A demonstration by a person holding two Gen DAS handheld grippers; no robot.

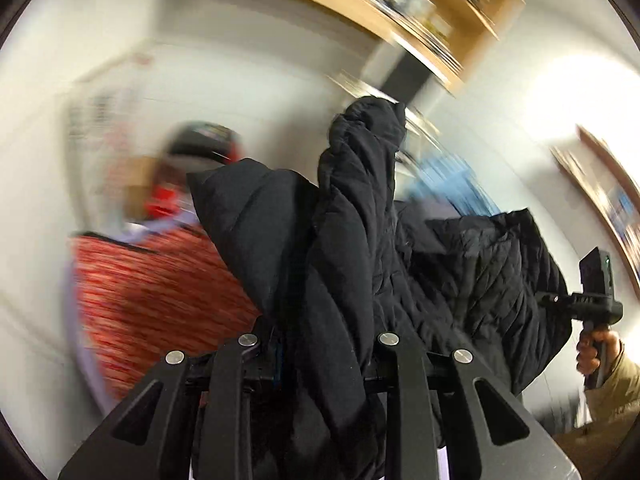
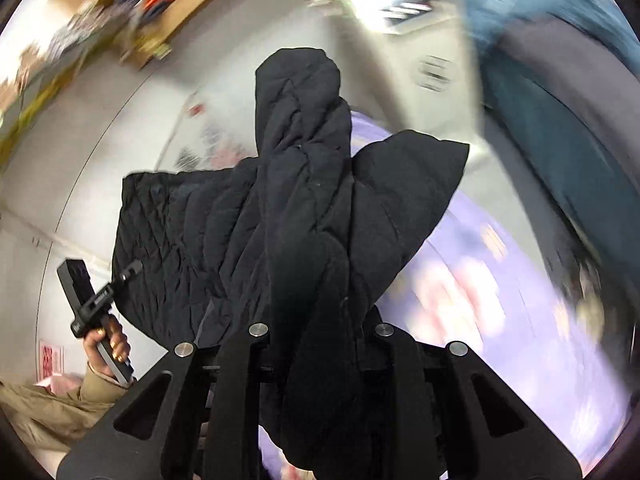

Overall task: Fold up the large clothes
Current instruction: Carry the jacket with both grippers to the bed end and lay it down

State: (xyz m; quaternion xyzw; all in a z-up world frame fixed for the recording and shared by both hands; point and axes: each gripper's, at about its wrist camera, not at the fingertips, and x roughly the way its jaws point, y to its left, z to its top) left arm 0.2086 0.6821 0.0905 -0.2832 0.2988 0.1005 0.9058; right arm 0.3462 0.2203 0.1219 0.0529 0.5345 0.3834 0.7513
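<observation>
Left gripper (image 1: 320, 344) clamped narrow on bunched black jacket (image 1: 352, 208); right gripper (image 2: 320, 332) likewise pinched on same jacket (image 2: 304, 200). Jacket hangs in air between both, lifted clear of bed; sleeve flops forward over each pair of fingers. Likely held at two points so weight pulls fabric straight before folding. Padded, quilted, diamond stitching, matte, soft and bulky; likely slippery. Lilac flowered sheet (image 2: 500, 280) below; red striped blanket (image 1: 152, 292) at side. Background blurred. Hand (image 1: 596, 352) in tan sleeve grips handle.
</observation>
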